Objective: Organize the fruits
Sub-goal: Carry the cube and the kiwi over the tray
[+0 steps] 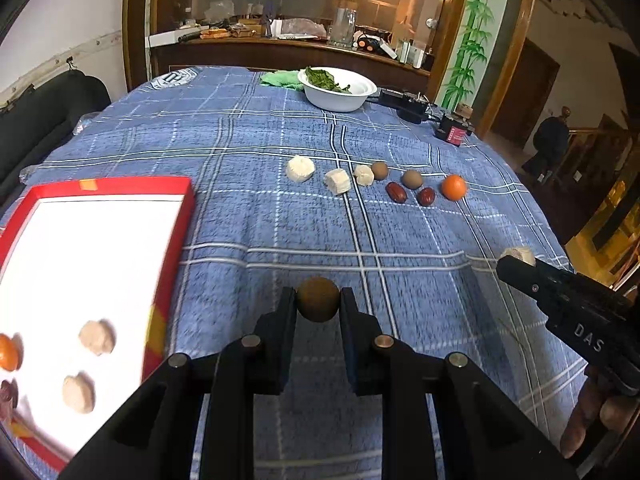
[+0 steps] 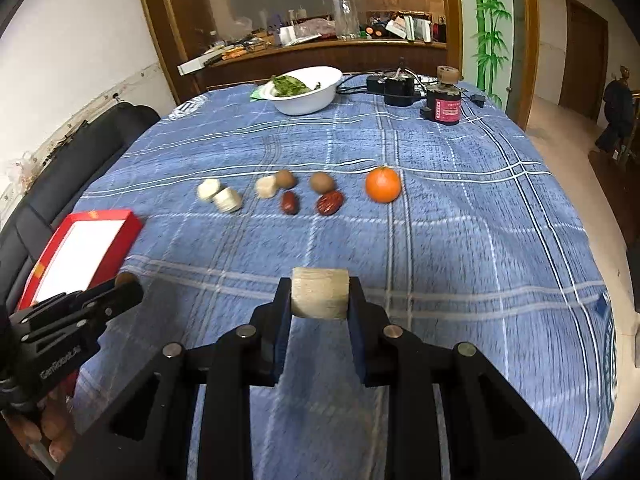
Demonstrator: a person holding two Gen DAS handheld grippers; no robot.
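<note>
My left gripper point(image 1: 318, 300) is shut on a round brown fruit point(image 1: 317, 299), held above the blue cloth to the right of the red tray point(image 1: 168, 248). The tray holds two pale chunks point(image 1: 97, 337), an orange point(image 1: 8, 352) and a dark fruit at its left edge. My right gripper point(image 2: 319, 294) is shut on a pale cylindrical chunk point(image 2: 319, 294). On the cloth lie pale chunks point(image 2: 227, 199), two brown fruits point(image 2: 321, 182), two red dates point(image 2: 330, 204) and an orange point(image 2: 383, 185). The right gripper also shows in the left wrist view point(image 1: 516, 260), and the left gripper in the right wrist view point(image 2: 128, 284).
A white bowl of greens point(image 1: 338, 88) stands at the table's far side, with a green cloth point(image 1: 280, 79), black devices and cables point(image 2: 394, 86) and a red-labelled can point(image 2: 444, 100) nearby. A dark sofa point(image 1: 44, 120) lies left of the table.
</note>
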